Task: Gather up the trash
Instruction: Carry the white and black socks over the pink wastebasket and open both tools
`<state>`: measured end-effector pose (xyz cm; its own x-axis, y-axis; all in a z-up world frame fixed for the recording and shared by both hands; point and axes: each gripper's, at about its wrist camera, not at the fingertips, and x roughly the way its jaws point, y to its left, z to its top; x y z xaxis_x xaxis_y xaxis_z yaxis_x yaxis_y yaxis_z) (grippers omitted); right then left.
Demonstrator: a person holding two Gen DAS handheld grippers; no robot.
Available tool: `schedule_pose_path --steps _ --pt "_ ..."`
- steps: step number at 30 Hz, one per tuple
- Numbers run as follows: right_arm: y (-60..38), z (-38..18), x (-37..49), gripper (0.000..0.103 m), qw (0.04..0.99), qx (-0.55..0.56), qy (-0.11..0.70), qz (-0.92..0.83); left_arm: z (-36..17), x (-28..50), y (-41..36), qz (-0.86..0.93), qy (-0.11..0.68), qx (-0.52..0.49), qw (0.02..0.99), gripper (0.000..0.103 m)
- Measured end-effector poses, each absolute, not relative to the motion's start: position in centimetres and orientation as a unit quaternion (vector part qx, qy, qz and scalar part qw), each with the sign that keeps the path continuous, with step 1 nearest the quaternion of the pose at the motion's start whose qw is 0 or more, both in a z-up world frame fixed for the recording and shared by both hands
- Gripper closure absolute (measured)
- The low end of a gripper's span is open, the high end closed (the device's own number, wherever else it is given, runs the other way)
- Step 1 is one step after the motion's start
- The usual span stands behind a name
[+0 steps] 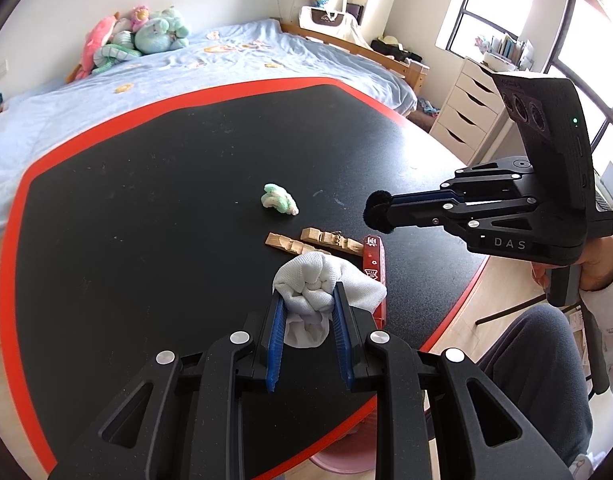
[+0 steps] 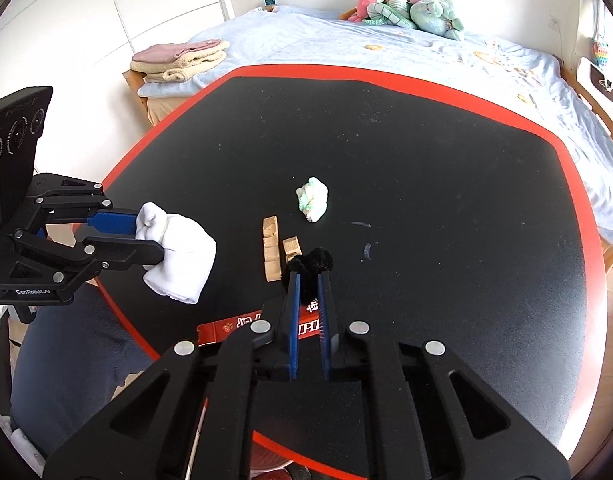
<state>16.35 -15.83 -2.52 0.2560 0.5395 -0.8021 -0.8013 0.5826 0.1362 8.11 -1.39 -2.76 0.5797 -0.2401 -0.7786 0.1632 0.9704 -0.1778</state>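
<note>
Gripping: L gripper (image 1: 308, 300) on white cloth (image 1: 326, 288), R gripper (image 2: 308, 276) on black pom-pom (image 2: 310, 262), above table (image 2: 426, 160).

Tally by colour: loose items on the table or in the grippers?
White: 1, cloth bundle, in left gripper
Black: 1, fuzzy ball, in right gripper
Green-white: 1, crumpled wad
Tan: 2, wooden blocks
Red: 1, flat box
Total: 6

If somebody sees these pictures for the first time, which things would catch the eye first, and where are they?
Probably the white cloth bundle pinched in the left gripper above the near edge of the black table, and the black fuzzy ball clamped in the right gripper. A crumpled green-white wad lies mid-table, beyond two wooden clothespins.
</note>
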Motion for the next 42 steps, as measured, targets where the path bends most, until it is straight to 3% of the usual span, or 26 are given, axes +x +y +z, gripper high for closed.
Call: schedule_pose_path --steps 20,42 --pt "-21.4 2.4 6.1 0.095 0.8 -0.139 0.37 0.451 -0.4 0.8 -4.1 -0.12 0.411 -0.021 0.904 0.081" --pt "-23.5 -2.1 -2.0 0.095 0.771 -0.153 0.411 0.461 -3.5 -4.8 -7.2 -0.143 0.445 -0.02 0.884 0.081"
